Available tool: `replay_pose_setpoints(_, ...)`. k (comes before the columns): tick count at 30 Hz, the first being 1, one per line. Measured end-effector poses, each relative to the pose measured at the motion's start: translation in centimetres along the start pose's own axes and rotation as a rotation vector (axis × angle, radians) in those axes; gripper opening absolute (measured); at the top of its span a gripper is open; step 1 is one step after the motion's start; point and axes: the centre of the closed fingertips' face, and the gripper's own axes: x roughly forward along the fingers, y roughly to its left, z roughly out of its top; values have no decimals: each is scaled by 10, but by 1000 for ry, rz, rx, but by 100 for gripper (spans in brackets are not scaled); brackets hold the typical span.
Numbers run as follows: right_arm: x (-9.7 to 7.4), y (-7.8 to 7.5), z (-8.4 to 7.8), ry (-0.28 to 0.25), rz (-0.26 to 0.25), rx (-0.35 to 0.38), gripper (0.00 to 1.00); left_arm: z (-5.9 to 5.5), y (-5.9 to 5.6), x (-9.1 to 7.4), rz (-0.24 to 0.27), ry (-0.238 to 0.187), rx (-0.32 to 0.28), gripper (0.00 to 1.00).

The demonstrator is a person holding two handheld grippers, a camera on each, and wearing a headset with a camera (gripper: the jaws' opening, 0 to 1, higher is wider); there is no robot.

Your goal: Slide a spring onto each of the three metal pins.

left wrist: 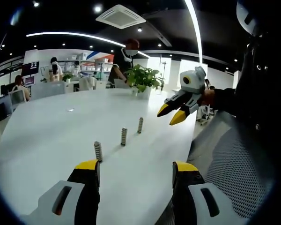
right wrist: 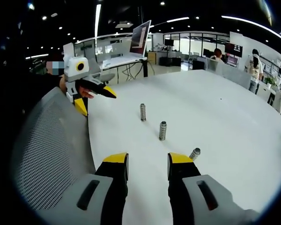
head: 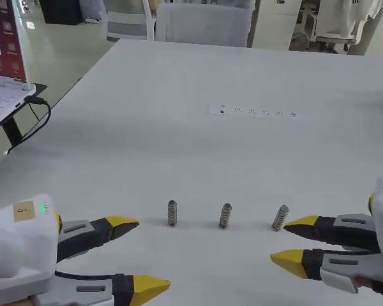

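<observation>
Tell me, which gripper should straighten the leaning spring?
Probably the right. The right gripper sits open just beside the leaning spring, while the left gripper is beyond the two upright springs.

I can read no text for certain. A faint row of printed marks on the white table is too small for me to make out. The yellow sticker on the left gripper carries a mark I can't resolve. The laptop screen is blurred.
</observation>
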Motion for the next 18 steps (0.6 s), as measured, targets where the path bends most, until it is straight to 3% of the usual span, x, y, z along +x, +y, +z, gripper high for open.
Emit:
replay_pose_setpoints(9, -22, -15, -10, -61, -50, 12, 37, -2, 0, 0, 3, 2, -9, 58)
replay_pose_setpoints(18, -20, -17, -17, -108, -52, -13, 47, -4, 1, -1, 4, 4, -17, 58)
